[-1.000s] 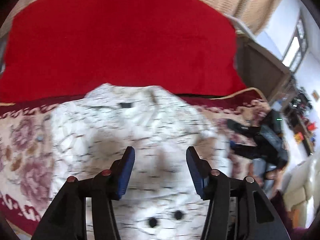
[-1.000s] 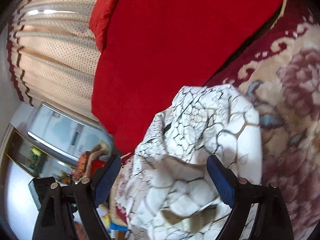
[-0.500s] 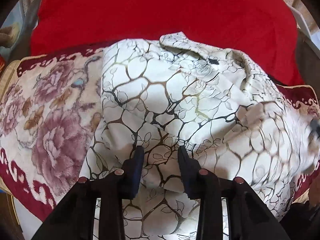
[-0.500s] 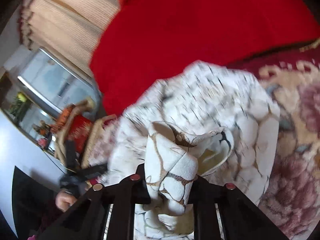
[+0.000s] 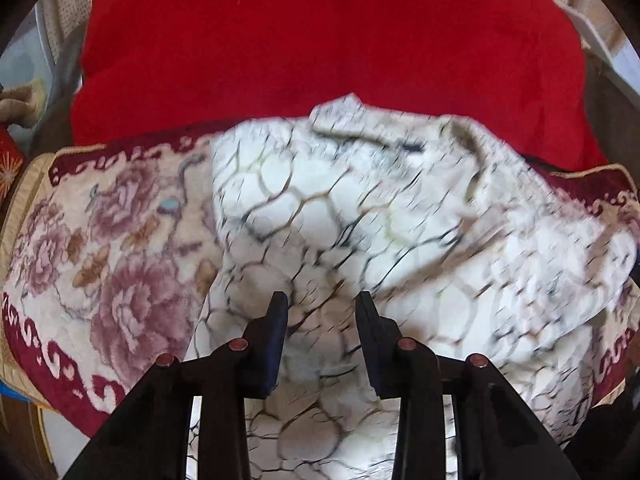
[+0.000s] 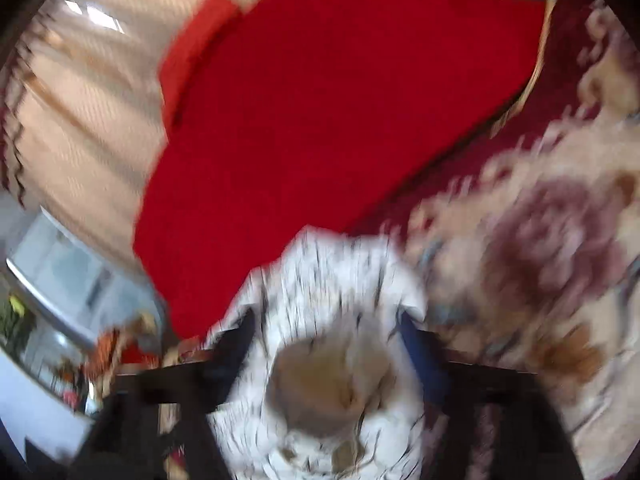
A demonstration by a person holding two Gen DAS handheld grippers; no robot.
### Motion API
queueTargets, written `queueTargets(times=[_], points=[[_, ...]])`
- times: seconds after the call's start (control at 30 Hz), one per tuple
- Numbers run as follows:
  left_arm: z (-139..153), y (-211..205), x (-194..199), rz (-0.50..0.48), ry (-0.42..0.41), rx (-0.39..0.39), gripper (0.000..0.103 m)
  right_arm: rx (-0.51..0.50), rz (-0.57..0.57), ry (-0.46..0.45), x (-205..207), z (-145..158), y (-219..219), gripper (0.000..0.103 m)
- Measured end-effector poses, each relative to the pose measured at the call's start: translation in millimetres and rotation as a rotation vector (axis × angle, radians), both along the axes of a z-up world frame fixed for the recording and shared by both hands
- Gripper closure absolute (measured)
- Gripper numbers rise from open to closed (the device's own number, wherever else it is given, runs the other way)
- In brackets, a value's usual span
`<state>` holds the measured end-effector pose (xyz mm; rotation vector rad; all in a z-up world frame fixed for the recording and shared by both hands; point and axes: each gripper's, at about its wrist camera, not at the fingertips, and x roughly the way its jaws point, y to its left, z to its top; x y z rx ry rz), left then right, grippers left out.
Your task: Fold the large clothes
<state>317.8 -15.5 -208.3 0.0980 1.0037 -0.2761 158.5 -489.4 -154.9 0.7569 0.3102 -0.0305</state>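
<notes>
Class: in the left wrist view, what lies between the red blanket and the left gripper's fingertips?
Only the white crackle-print garment, draped over the floral cushion cover, spans from the red blanket to the left gripper.

Soft matt cloth for the white shirt (image 5: pixel 360 216), veined with dark and gold lines. Plush, velvety pile on the red blanket (image 5: pixel 320 40). Woven, short-napped textile on the flowered cover (image 5: pixel 100 248), edged with gold cord. Matt black plastic on the left gripper (image 5: pixel 322 312); dark blue rubbery pads (image 5: pixel 276 336). Dotted, thin curtain (image 6: pixel 80 92).
</notes>
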Motion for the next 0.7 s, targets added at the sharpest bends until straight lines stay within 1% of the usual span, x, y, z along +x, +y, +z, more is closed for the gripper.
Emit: queueTargets(times=[0.03, 0.07, 0.1, 0.13, 0.17, 0.2, 0.27, 0.3, 0.33, 0.37, 0.4, 0.43, 0.5, 0.57, 0.6, 0.7], points=[[3.6, -2.6, -1.1, -0.005, -0.014, -0.008, 0.067, -0.025, 0.025, -0.013, -0.3, 5.9, 4.6, 0.02], [7.5, -6.7, -2.2, -0.012, -0.033, -0.016, 0.067, -0.071, 0.074, -0.006, 0.5, 11.7, 10.0, 0.022], [10.4, -11.5, -3.0, -0.019, -0.052, -0.019, 0.067, -0.109, 0.107, 0.005, 0.3, 13.7, 16.3, 0.029], [12.0, -17.4, -3.1, -0.025, -0.068, -0.02, 0.067, -0.153, 0.136, 0.019, 3.7, 14.8, 26.2, 0.043], [12.1, -22.3, -2.4, -0.03, -0.075, -0.02, 0.067, -0.206, 0.17, 0.052, 6.7, 11.9, 37.4, 0.052], [9.1, -28.8, -0.4, -0.035, -0.071, -0.018, 0.067, -0.251, 0.198, 0.097, 7.3, 4.7, 45.1, 0.067], [-2.3, -37.7, 5.5, -0.033, -0.048, 0.005, 0.067, -0.324, 0.242, 0.221, 19.7, -13.9, 61.7, 0.067], [-8.0, -39.8, 8.2, -0.029, -0.035, 0.023, 0.067, -0.329, 0.282, 0.312, 29.7, -29.1, 67.3, 0.067], [-19.9, -44.0, 12.6, -0.023, -0.003, 0.07, 0.067, -0.326, 0.322, 0.391, 36.8, -43.1, 68.0, 0.067], [-32.8, -45.9, 16.6, -0.017, 0.04, 0.118, 0.067, -0.336, 0.373, 0.501, 47.4, -64.2, 74.1, 0.066], [-44.8, -45.7, 18.7, -0.011, 0.082, 0.147, 0.067, -0.359, 0.373, 0.508, 50.1, -71.8, 75.8, 0.067], [-53.1, -43.6, 18.3, -0.009, 0.105, 0.153, 0.067, -0.39, 0.367, 0.488, 47.0, -69.4, 79.9, 0.068], [-50.4, -40.0, 14.0, -0.022, 0.087, 0.142, 0.067, -0.422, 0.386, 0.463, 39.8, -57.5, 84.7, 0.065], [-42.7, -34.9, 15.1, -0.014, 0.09, 0.118, 0.067, -0.388, 0.376, 0.401, 29.4, -44.4, 80.3, 0.065], [-37.5, -31.6, 16.7, -0.005, 0.084, 0.096, 0.067, -0.359, 0.361, 0.348, 23.0, -35.4, 75.6, 0.065], [-17.5, -23.2, 21.8, 0.025, 0.013, 0.044, 0.067, -0.281, 0.299, 0.199, 6.5, -15.6, 60.6, 0.064]])
